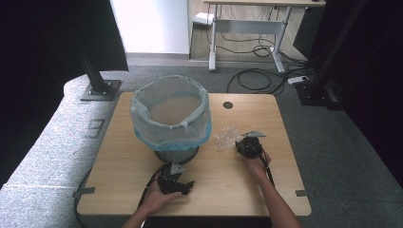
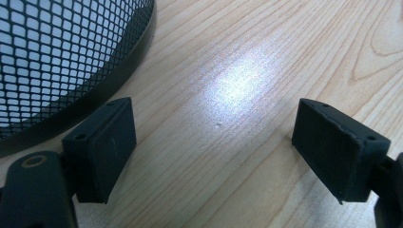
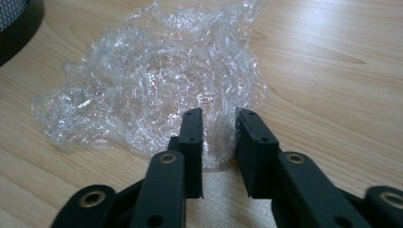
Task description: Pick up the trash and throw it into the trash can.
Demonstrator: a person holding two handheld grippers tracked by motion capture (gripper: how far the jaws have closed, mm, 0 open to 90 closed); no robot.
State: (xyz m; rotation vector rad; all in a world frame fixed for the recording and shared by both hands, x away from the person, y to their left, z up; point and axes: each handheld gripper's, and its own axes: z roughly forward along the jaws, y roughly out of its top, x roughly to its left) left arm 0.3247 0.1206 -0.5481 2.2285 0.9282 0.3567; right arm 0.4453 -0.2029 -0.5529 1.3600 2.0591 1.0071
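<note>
Crumpled clear plastic wrap, lying on the wooden tabletop right of centre in the high view, just right of the mesh bin with its pale blue liner. Spread across the upper middle of the right gripper view, its near edge caught between the two black fingers at lower centre. Right gripper with fingers drawn narrow around that edge of film, pads at or very near the wrap; firm pinch or not, impossible to tell. Held in the hand at centre right of the high view. Left gripper resting low at lower centre of the high view, fingers wide apart over bare wood, nothing between them. Dark mesh wall and rim of the bin at upper left of the left gripper view, just beside the left finger.
</note>
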